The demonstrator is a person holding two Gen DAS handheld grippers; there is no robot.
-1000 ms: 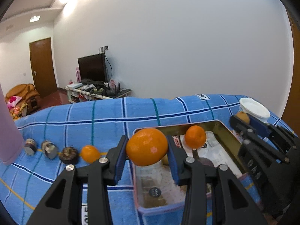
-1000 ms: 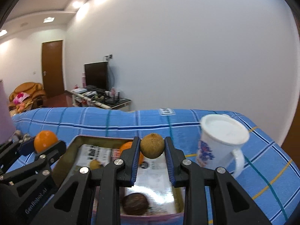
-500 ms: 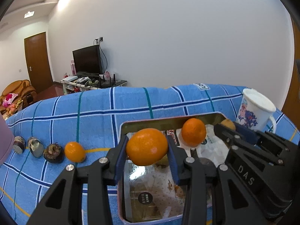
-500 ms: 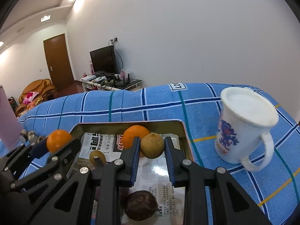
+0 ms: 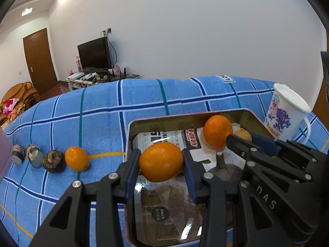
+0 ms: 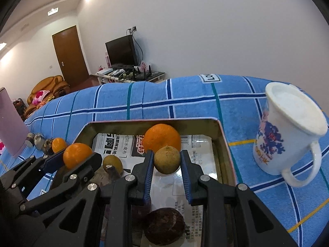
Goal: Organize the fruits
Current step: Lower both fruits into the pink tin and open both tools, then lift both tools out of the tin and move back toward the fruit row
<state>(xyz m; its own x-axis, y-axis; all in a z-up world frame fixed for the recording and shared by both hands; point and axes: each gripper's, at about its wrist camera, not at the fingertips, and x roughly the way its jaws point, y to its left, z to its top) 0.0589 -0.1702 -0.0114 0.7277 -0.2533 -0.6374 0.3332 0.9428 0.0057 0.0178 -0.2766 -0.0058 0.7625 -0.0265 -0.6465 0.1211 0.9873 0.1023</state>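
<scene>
This is a home living room. A dark television (image 6: 121,50) stands on a low white stand (image 6: 131,76) crowded with small devices and cables, against a plain white wall. A brown wooden door (image 6: 71,55) is shut in the far corner, and near it sits a tan leather armchair (image 6: 48,87) with a pink cushion. A blue checked cloth (image 5: 144,100) covers the near surface, and recessed ceiling lights glow overhead.
</scene>
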